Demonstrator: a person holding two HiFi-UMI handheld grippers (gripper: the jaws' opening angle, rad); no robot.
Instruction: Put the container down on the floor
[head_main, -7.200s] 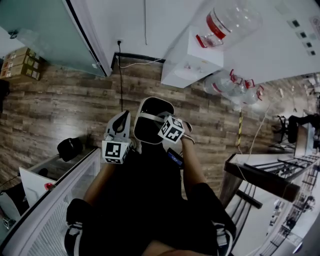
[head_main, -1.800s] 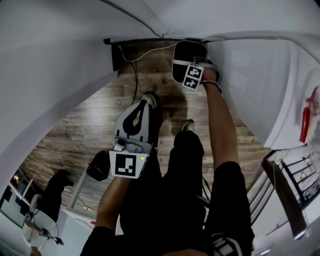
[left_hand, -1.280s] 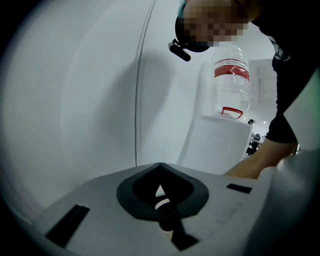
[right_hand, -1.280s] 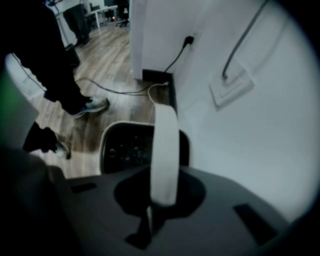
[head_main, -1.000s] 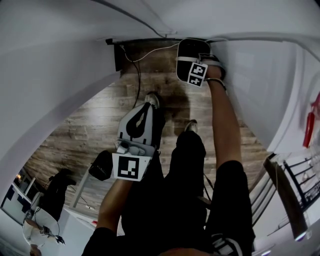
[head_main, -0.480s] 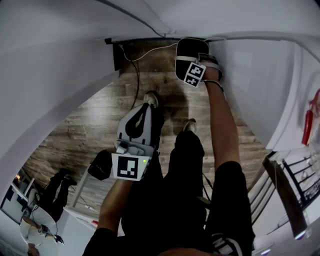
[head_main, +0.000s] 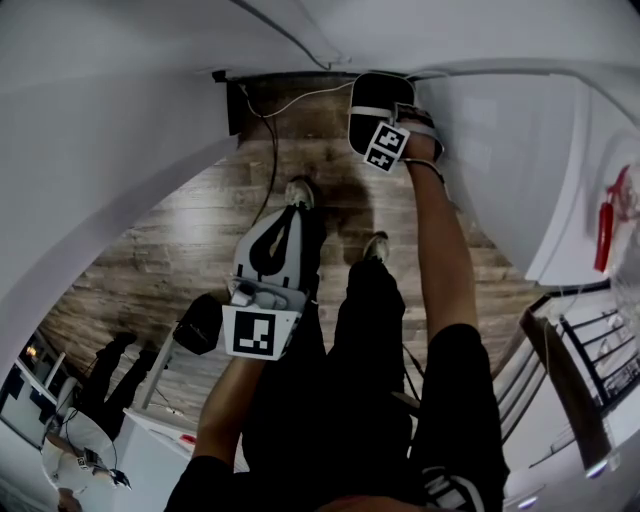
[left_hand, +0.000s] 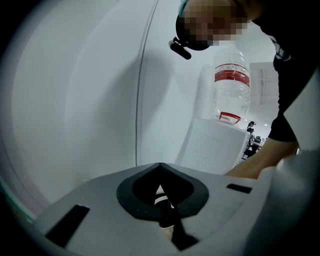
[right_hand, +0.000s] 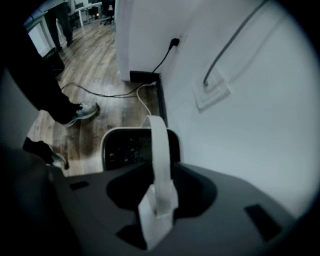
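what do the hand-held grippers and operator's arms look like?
Left hand-held gripper: light grey shell, black teardrop cut-out, white cube with black square markers. Right hand-held gripper: same marker cube; its jaws have just been opening, the white handle of the container between them. Black short sleeves, forearms bare.

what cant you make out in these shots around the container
- Inside of the container: right gripper view, too dark.
- Its base on the floor: head view, hidden under its own rim.
- Print on the water bottle: left gripper view, too small.
- Far end of the cable: right gripper view, behind a leg.
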